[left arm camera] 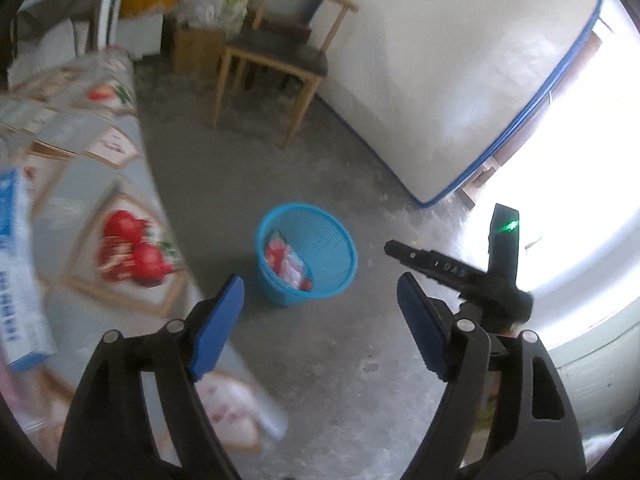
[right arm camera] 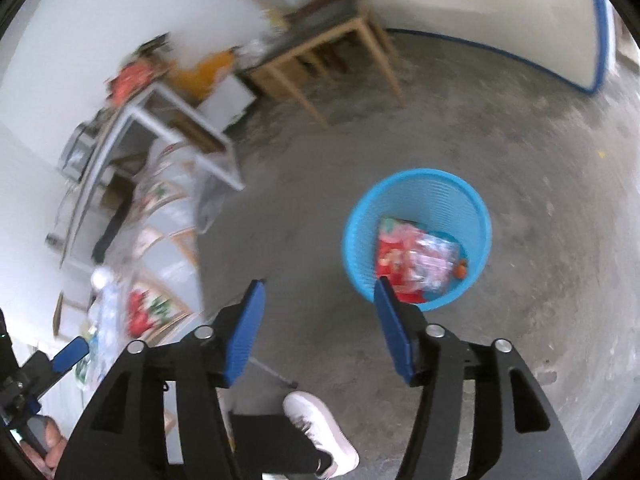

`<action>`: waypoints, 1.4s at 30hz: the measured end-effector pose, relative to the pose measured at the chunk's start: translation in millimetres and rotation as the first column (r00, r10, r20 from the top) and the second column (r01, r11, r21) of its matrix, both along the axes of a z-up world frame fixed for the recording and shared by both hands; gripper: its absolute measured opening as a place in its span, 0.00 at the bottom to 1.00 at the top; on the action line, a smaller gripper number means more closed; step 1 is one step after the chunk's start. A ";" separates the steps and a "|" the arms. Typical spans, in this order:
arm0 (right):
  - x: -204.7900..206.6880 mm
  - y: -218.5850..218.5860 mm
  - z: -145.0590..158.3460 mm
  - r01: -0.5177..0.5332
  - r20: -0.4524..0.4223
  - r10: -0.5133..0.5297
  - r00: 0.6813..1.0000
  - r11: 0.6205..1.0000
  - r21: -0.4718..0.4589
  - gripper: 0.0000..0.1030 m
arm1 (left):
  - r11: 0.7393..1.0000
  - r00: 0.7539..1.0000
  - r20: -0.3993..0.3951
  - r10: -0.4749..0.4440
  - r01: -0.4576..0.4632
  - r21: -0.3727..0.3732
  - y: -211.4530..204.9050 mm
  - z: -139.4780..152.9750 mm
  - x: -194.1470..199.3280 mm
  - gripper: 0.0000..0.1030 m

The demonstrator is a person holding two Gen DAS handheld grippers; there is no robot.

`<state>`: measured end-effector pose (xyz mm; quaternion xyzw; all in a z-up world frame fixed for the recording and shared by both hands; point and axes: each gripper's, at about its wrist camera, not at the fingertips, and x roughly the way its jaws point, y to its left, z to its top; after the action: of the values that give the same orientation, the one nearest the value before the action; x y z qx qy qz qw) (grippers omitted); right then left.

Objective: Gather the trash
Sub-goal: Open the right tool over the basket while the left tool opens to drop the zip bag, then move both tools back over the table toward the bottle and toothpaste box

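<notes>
A blue plastic basket [left arm camera: 320, 236] stands on the concrete floor and holds red and clear wrappers [left arm camera: 286, 260]. It also shows in the right wrist view [right arm camera: 420, 188] with the same wrappers [right arm camera: 416, 256] inside. My left gripper [left arm camera: 320, 300] is open and empty, above the floor near the table edge. My right gripper [right arm camera: 320, 304] is open and empty, just left of and above the basket. A blue-and-white carton [left arm camera: 18, 276] lies on the table at the far left. A clear plastic bottle [right arm camera: 106, 312] lies on the table in the right wrist view.
A table with a fruit-print cloth [left arm camera: 100, 184] fills the left. A wooden chair [left arm camera: 276, 52] stands behind, next to a white mattress [left arm camera: 448, 64] leaning on the wall. The other gripper [left arm camera: 480, 276] shows at right. My white shoe [right arm camera: 320, 428] is on the floor.
</notes>
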<state>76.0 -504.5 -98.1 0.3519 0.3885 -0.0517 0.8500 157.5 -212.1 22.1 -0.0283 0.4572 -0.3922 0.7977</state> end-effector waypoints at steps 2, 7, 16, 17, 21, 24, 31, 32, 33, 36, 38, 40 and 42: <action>3.9 18.0 15.9 -0.047 0.030 0.047 0.998 0.999 -0.013 0.61 | 1.000 0.998 0.056 0.023 -0.023 0.001 25.6 9.7 -11.6 0.76; 19.9 80.7 55.8 -0.198 0.090 0.202 0.975 0.979 -0.048 0.67 | 0.997 0.987 0.136 0.080 -0.082 0.013 89.1 21.5 -33.8 0.79; 43.6 193.9 94.8 -0.430 0.096 0.443 0.891 0.893 -0.129 0.71 | 0.970 0.954 0.181 0.238 -0.242 0.003 207.9 7.0 -64.9 0.80; 46.5 206.0 98.7 -0.452 0.092 0.467 0.880 0.880 -0.144 0.72 | 0.965 0.950 0.172 0.260 -0.263 -0.001 221.3 4.6 -66.6 0.80; 61.2 259.0 110.1 -0.545 0.055 0.563 0.824 0.816 -0.192 0.72 | 0.930 0.919 0.142 0.368 -0.367 -0.038 273.4 -9.5 -70.9 0.80; 74.3 285.8 110.8 -0.578 0.025 0.593 0.805 0.792 -0.197 0.72 | 0.900 0.892 0.120 0.437 -0.433 -0.060 304.8 -21.8 -72.9 0.80; 124.1 344.7 102.2 -0.614 -0.066 0.614 0.786 0.764 -0.198 0.72 | 0.859 0.854 0.098 0.511 -0.503 -0.091 343.3 -39.2 -72.2 0.80; 128.6 350.5 101.8 -0.620 -0.070 0.620 0.782 0.759 -0.199 0.72 | 0.857 0.851 0.104 0.515 -0.507 -0.090 344.9 -40.5 -72.5 0.80; 133.9 356.6 101.6 -0.624 -0.073 0.623 0.779 0.755 -0.202 0.72 | 0.854 0.847 0.110 0.520 -0.513 -0.090 348.6 -41.9 -72.3 0.80; 147.1 374.3 100.9 -0.621 -0.083 0.620 0.780 0.753 -0.217 0.72 | 0.838 0.826 0.146 0.545 -0.534 -0.110 362.0 -40.6 -70.1 0.80; 155.5 380.1 98.0 -0.611 -0.096 0.607 0.789 0.760 -0.221 0.72 | 0.830 0.811 0.175 0.558 -0.542 -0.132 370.4 -35.4 -66.8 0.80; 164.1 384.0 92.9 -0.606 -0.113 0.597 0.794 0.765 -0.218 0.72 | 0.822 0.798 0.201 0.569 -0.549 -0.149 378.4 -30.5 -62.5 0.80; 171.4 386.4 88.2 -0.596 -0.126 0.584 0.802 0.772 -0.218 0.72 | 0.819 0.790 0.216 0.574 -0.553 -0.153 386.4 -25.2 -53.2 0.80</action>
<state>247.4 -118.0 -9.9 0.1022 0.4911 0.1605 0.8500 104.3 174.3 -3.1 -0.1459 0.3064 -0.1551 0.9278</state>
